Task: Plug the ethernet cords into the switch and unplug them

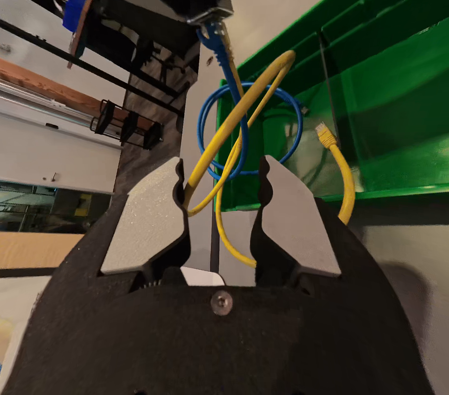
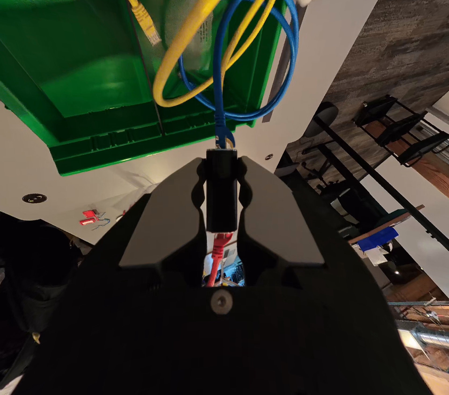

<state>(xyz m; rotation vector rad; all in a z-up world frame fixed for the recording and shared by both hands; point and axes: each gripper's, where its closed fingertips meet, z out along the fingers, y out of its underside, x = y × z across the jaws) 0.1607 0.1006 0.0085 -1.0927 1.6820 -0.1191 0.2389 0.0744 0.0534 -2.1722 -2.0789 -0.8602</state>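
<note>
- Green bin (image 2: pixel 80 48) behind, backdrop to dangling loops.
- Right gripper (image 2: pixel 221 179) clamped on black switch (image 2: pixel 221 194), seemingly steadying it.
- Left gripper (image 1: pixel 221 186) spread wide, empty, yellow cord (image 1: pixel 230 121) passing between.
- Blue cord (image 2: pixel 220 101) and yellow plugged in; red cord (image 2: pixel 217 254) opposite.

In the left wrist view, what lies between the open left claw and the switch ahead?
Looped yellow cord and blue cord, both running up to the small black switch; the left claw grips nothing.

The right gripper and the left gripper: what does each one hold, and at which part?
The right gripper clamps the black switch by its two long sides, near the end with the cords. The left gripper is open and holds nothing; the yellow cord only passes between its fingers.
</note>
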